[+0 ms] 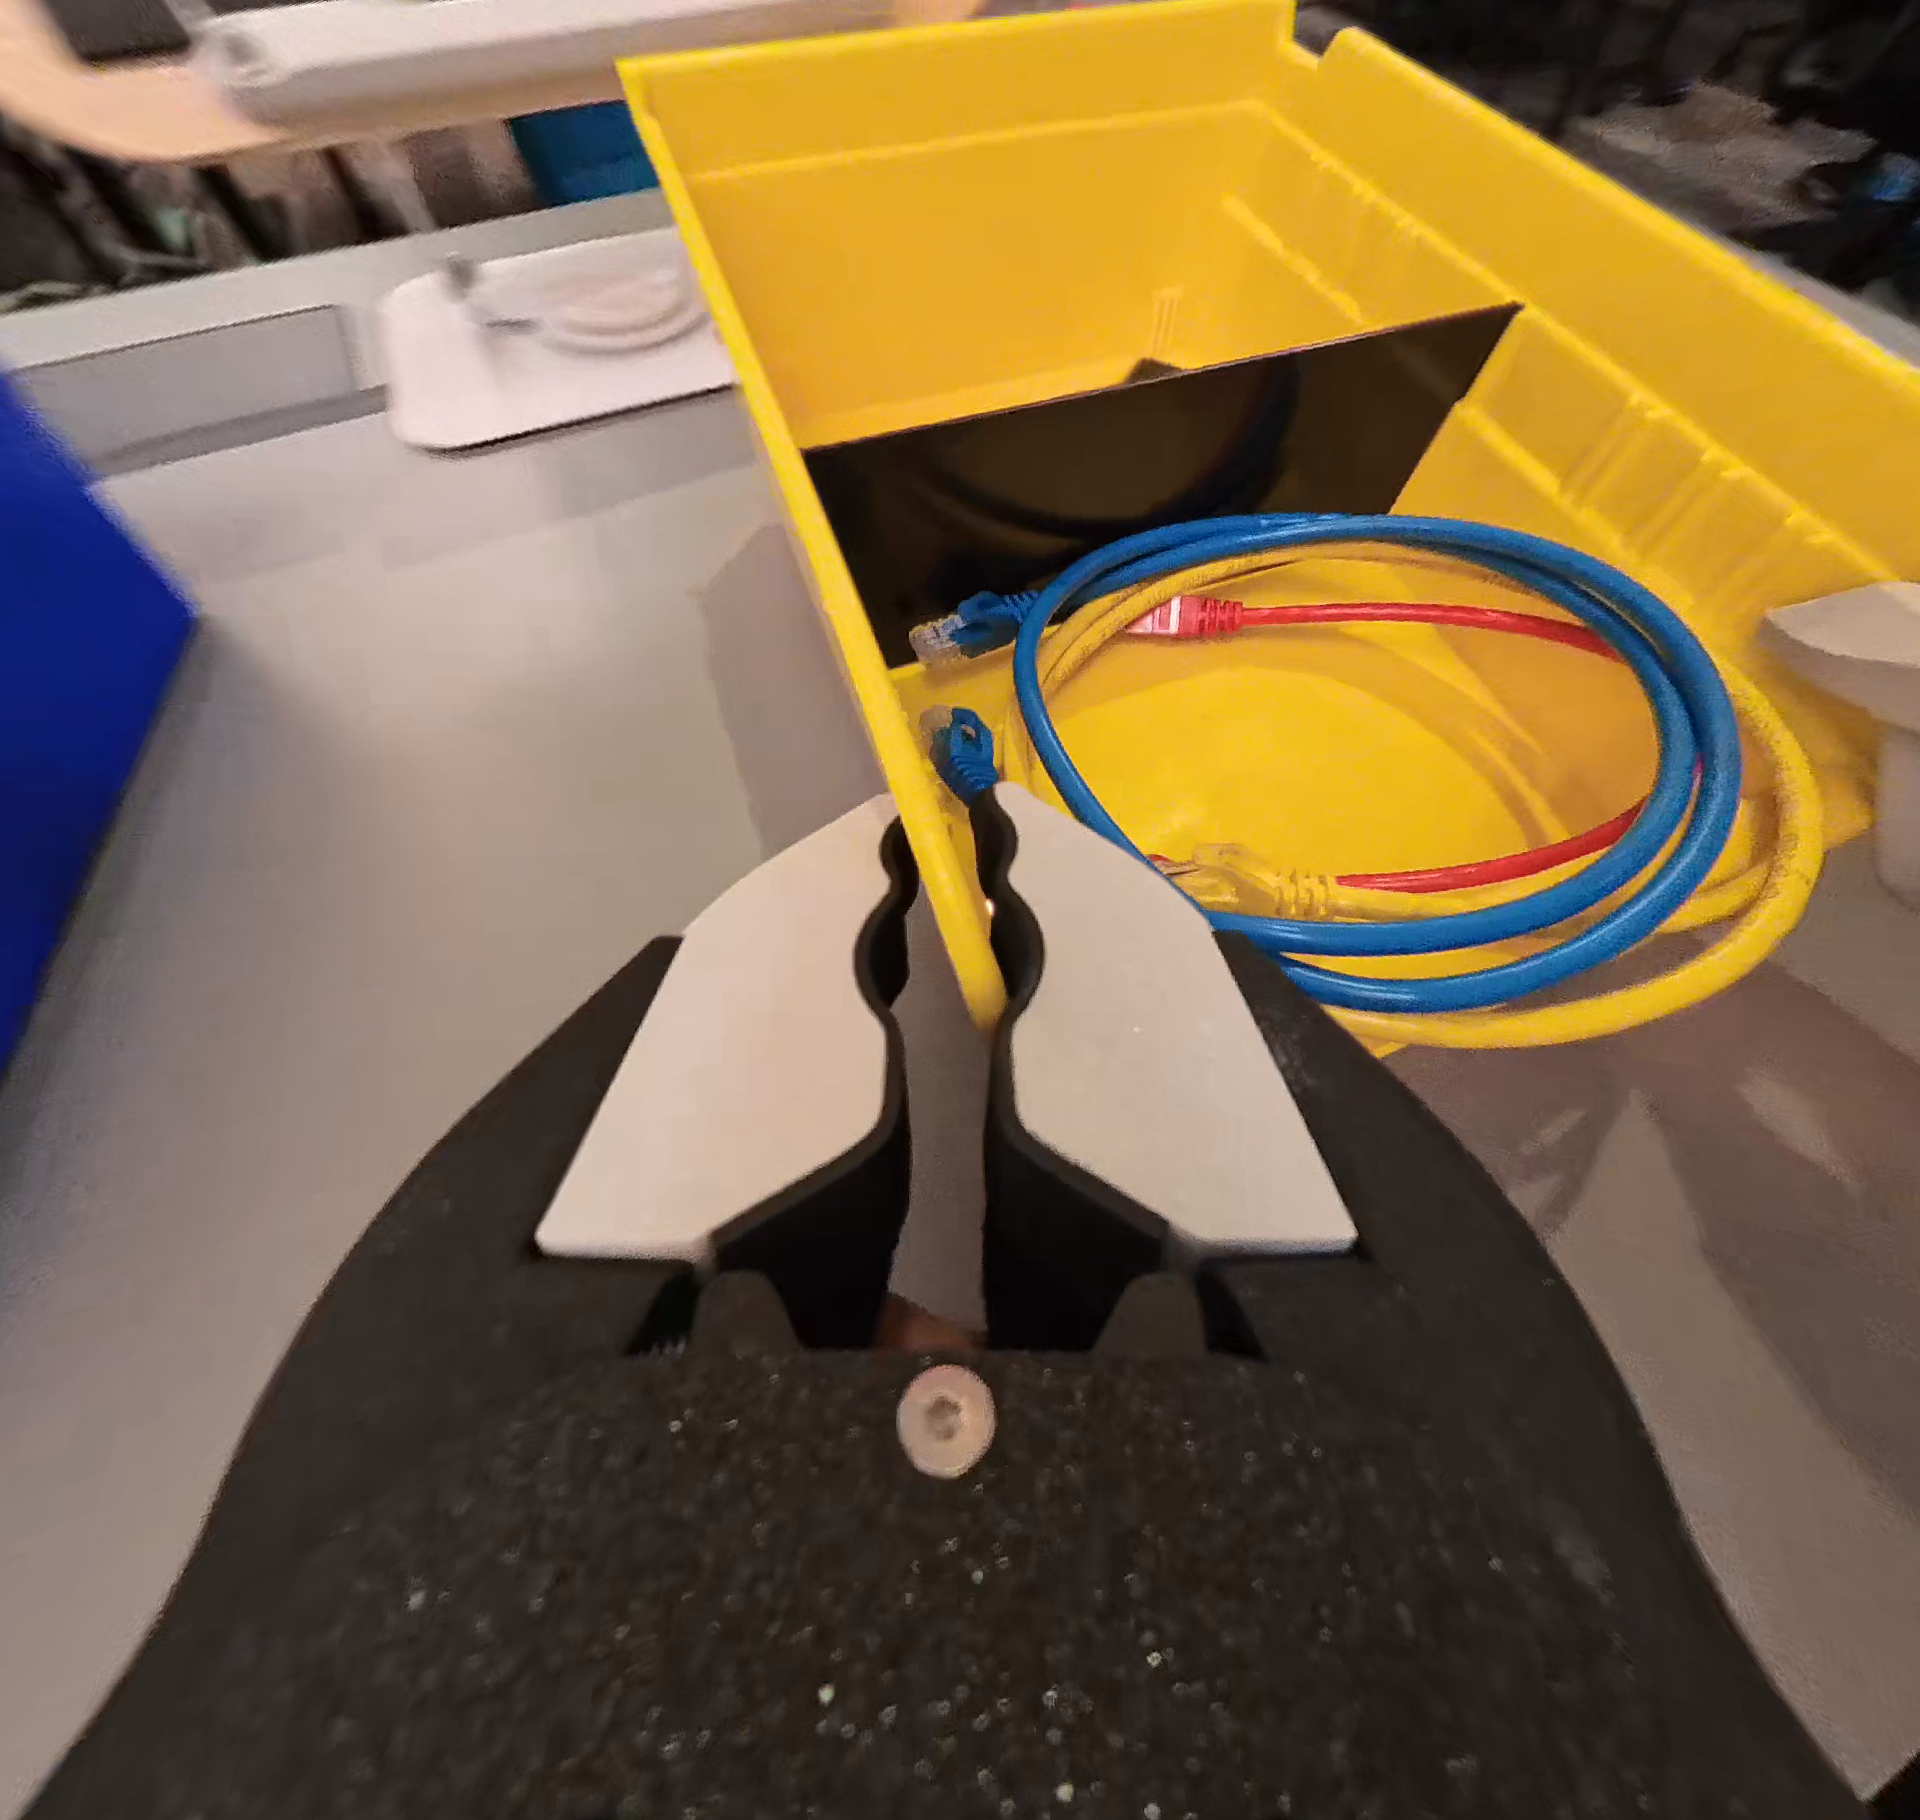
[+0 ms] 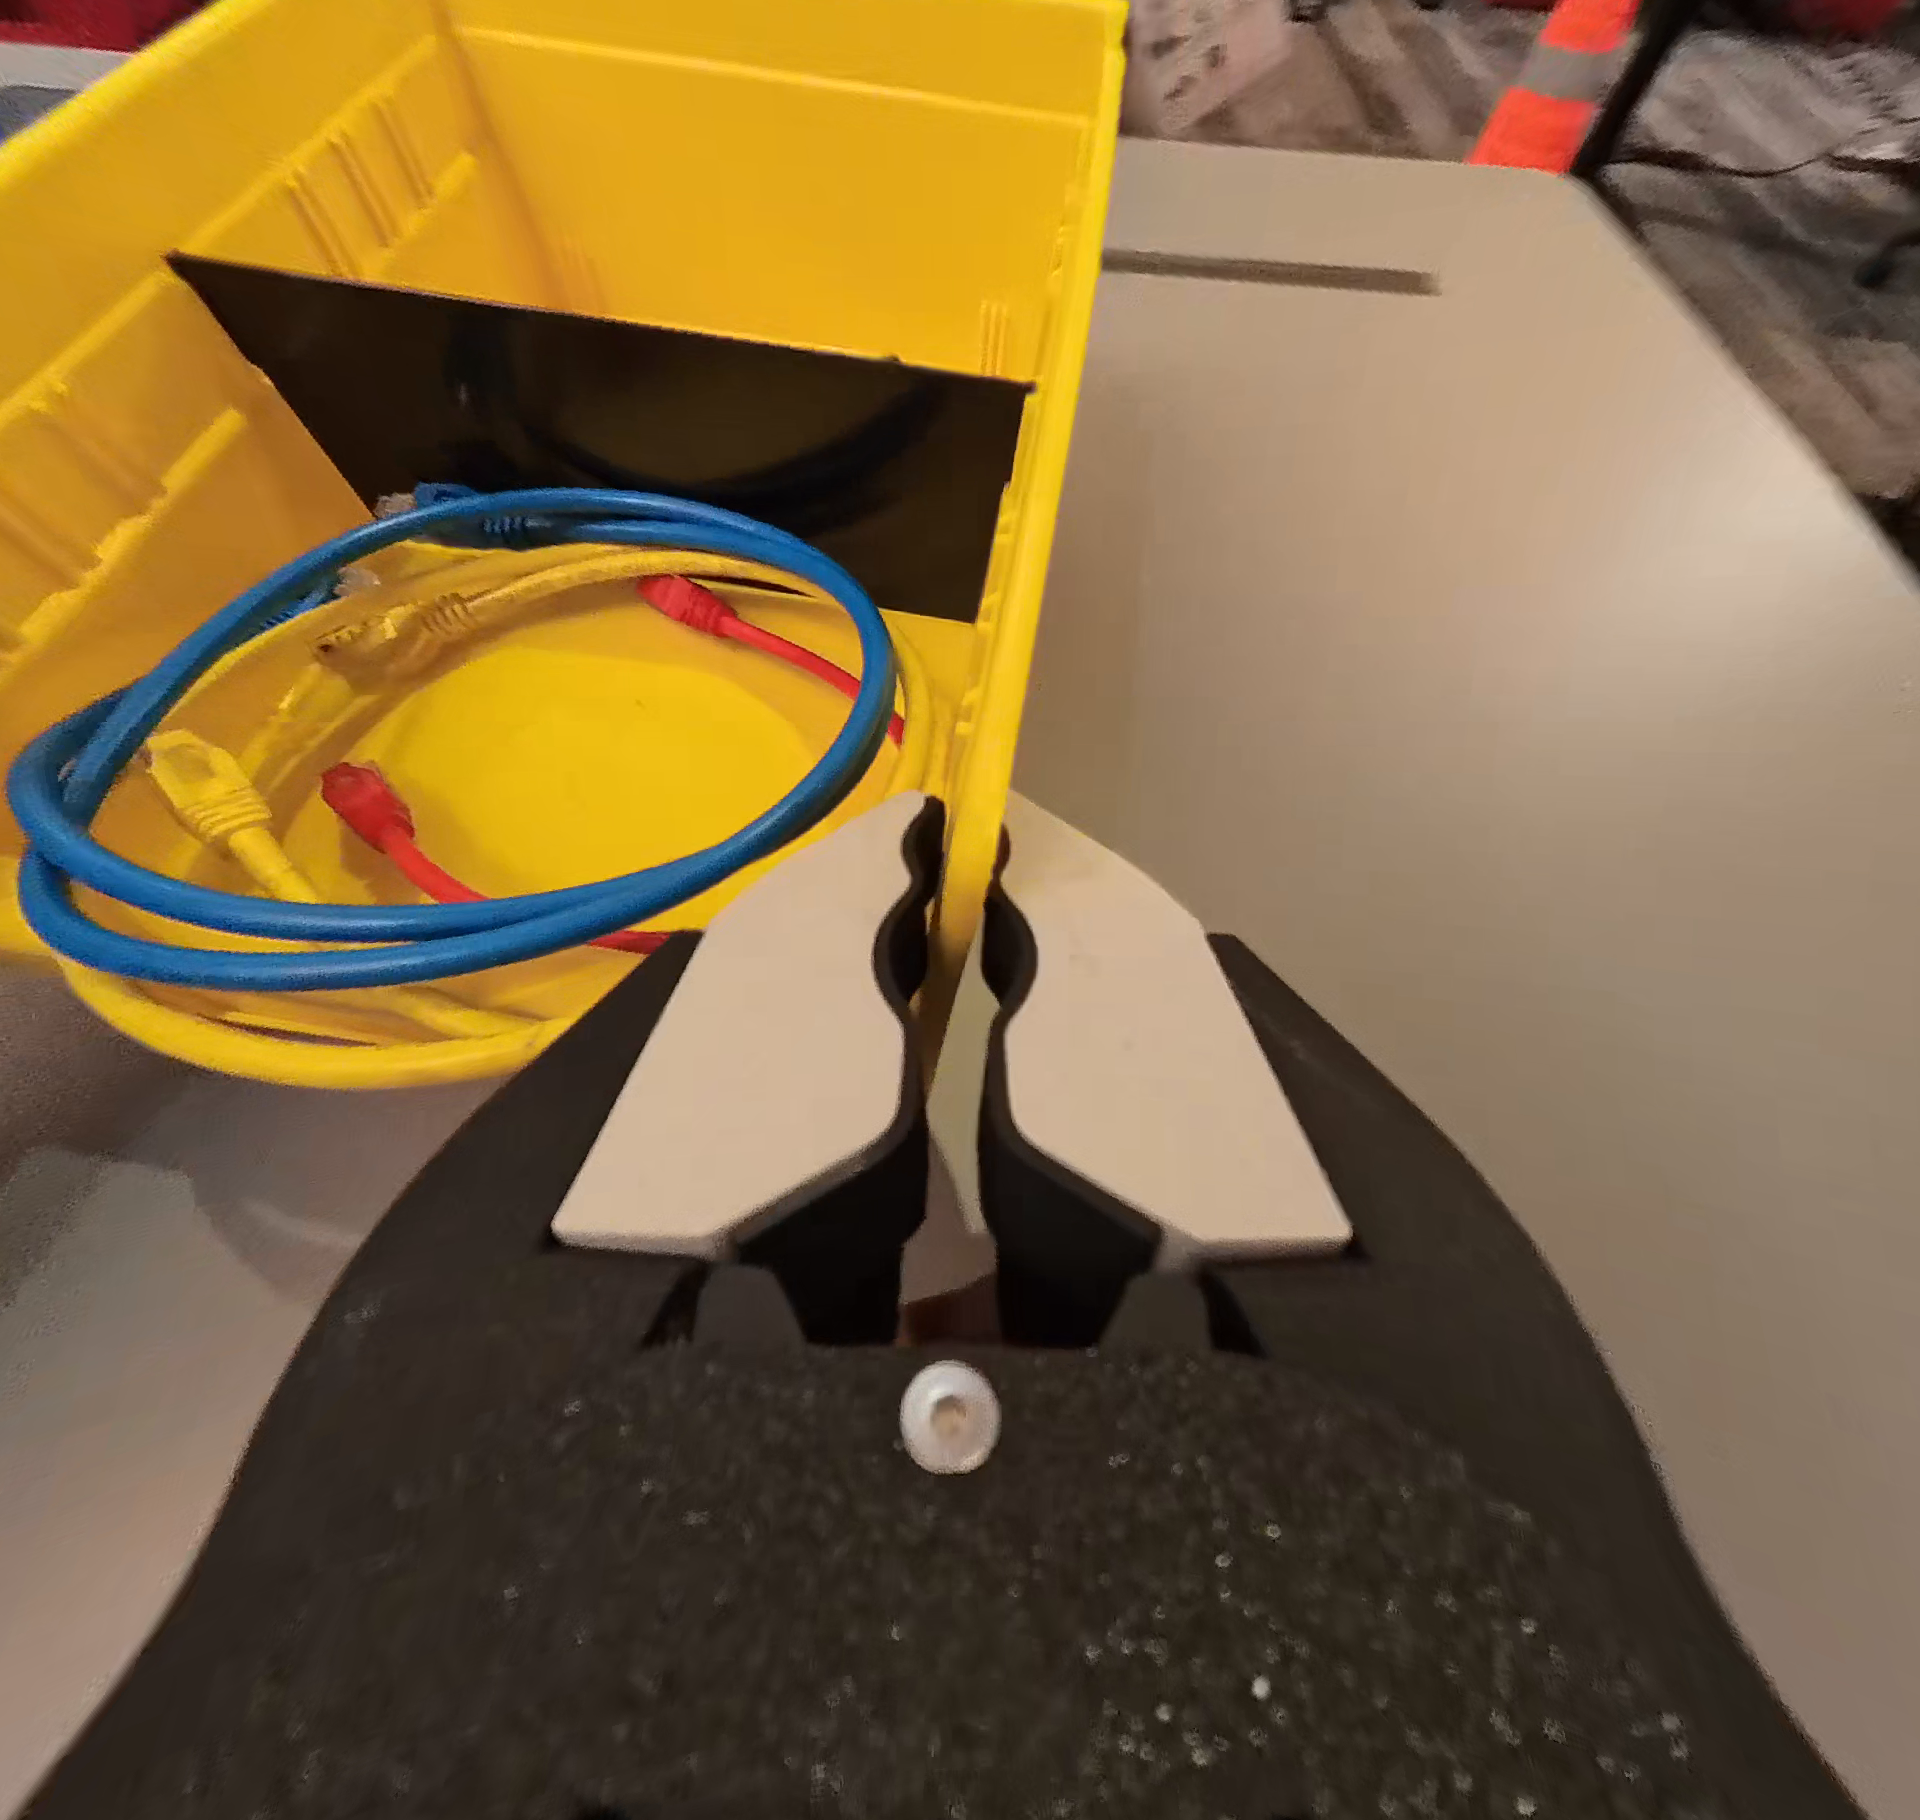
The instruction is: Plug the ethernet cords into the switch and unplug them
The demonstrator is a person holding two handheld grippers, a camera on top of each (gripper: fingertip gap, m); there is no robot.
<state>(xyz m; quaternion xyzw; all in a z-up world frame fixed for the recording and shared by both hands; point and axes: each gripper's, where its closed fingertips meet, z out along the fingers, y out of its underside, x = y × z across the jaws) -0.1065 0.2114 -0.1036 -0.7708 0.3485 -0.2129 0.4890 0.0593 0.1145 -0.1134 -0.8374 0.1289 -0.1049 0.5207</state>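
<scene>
A yellow plastic bin (image 1: 1039,129) stands on the grey table. Its near compartment holds coiled ethernet cords: a blue one (image 1: 1455,534), a red one (image 1: 1403,615) and a yellow one (image 1: 1787,835). My left gripper (image 1: 940,814) is shut on the bin's left side wall (image 1: 831,565), with a blue plug (image 1: 961,752) just past its tips. In the right wrist view my right gripper (image 2: 966,814) is shut on the bin's right side wall (image 2: 1049,420). The blue (image 2: 623,897), red (image 2: 395,825) and yellow (image 2: 218,804) cords lie left of it. No switch is in view.
A black divider (image 1: 1143,440) splits the bin. A blue object (image 1: 62,679) stands at the far left, and a white pad with a coiled white cable (image 1: 551,347) lies behind it. The grey table (image 2: 1455,731) stretches right of the bin. An orange cone (image 2: 1579,45) stands beyond the table. There is about 20 cm between the tips of the two grippers.
</scene>
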